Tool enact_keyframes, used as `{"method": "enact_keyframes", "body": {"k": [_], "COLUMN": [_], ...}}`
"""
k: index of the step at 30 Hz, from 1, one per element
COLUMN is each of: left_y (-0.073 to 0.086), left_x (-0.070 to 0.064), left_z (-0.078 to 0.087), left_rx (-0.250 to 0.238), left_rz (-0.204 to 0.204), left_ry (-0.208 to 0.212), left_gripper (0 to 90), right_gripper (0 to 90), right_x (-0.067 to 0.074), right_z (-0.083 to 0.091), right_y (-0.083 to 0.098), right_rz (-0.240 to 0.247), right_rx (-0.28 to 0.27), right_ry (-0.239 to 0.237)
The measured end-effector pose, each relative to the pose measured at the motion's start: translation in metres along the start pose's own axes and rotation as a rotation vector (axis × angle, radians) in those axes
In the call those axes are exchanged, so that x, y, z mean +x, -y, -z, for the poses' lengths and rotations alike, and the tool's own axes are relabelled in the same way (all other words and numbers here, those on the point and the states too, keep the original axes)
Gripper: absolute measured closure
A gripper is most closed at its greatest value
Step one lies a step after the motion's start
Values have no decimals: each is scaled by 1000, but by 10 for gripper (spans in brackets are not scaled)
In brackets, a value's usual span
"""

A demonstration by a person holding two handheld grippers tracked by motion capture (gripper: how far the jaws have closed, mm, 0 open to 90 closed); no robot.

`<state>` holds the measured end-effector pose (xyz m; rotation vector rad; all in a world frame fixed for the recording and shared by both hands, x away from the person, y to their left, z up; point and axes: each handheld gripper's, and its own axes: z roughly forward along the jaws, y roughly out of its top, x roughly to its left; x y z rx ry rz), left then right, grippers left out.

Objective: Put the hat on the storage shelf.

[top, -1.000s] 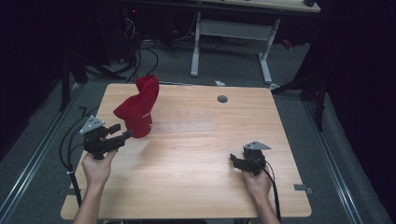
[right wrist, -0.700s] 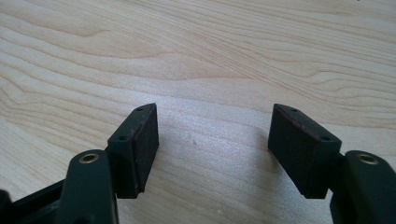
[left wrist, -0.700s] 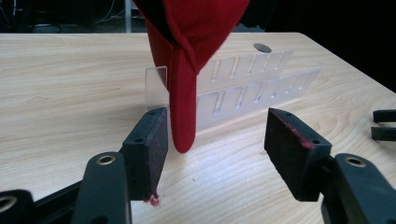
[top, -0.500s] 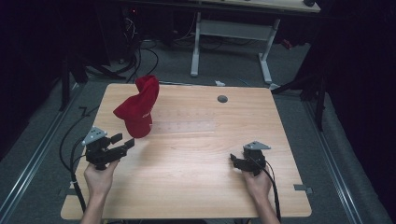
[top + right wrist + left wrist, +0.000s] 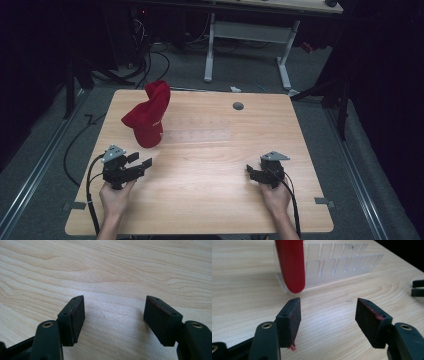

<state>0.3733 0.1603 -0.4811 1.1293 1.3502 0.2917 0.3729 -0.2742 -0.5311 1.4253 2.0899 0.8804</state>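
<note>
A red cap (image 5: 147,116) hangs on a clear plastic rack (image 5: 200,136) near the far left part of the wooden table (image 5: 210,200). The cap is bunched up, so its brim is hard to make out. In the high view the rack is so see-through that it almost melts into the wood.

The left gripper (image 5: 141,163) sits low over the table on the near left side, just in front of the cap and not touching it. Its jaws stand wide apart with nothing between them, and they have just been opening a little more. In the left gripper view (image 5: 327,315) the cap (image 5: 290,265) is cut off at the top, so just its rounded red bottom end shows against the rack (image 5: 342,265). A bit of red fluff clings to one pad.

The right gripper (image 5: 250,172) rests on the near right side, well apart from the cap. Its jaws are wide apart too, holding nothing. In the right gripper view (image 5: 113,315) bare wood lies between them.

A small grey round thing (image 5: 238,106) sits near the far edge; what it is cannot be told.
</note>
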Motion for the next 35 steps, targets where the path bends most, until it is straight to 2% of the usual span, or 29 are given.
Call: {"method": "enact_keyframes", "body": {"k": [7, 9, 13, 17, 22, 25, 28, 35], "left_y": [24, 30, 40, 49, 56, 61, 66, 68], "left_x": [1, 1, 2, 3, 6, 9, 10, 11], "left_z": [-11, -15, -22, -29, -35, -39, -39, -37], "left_rx": [38, 54, 82, 85, 106, 129, 116, 91], "left_rz": [-59, -91, -107, -134, -176, -188, -215, -215], "left_ry": [-23, -44, -67, -99, -147, -177, -187, -173], "left_gripper": [337, 332, 335, 346, 318, 301, 291, 286], "right_gripper": [337, 337, 337, 337, 337, 336, 335, 336], "right_x": [0, 0, 0, 0, 0, 0, 0, 0], "right_z": [0, 0, 0, 0, 0, 0, 0, 0], "right_y": [0, 0, 0, 0, 0, 0, 0, 0], "right_rz": [0, 0, 1, 1, 1, 1, 5, 6], "right_rx": [0, 0, 0, 0, 0, 0, 0, 0], "right_ry": [0, 0, 0, 0, 0, 0, -1, -2]}}
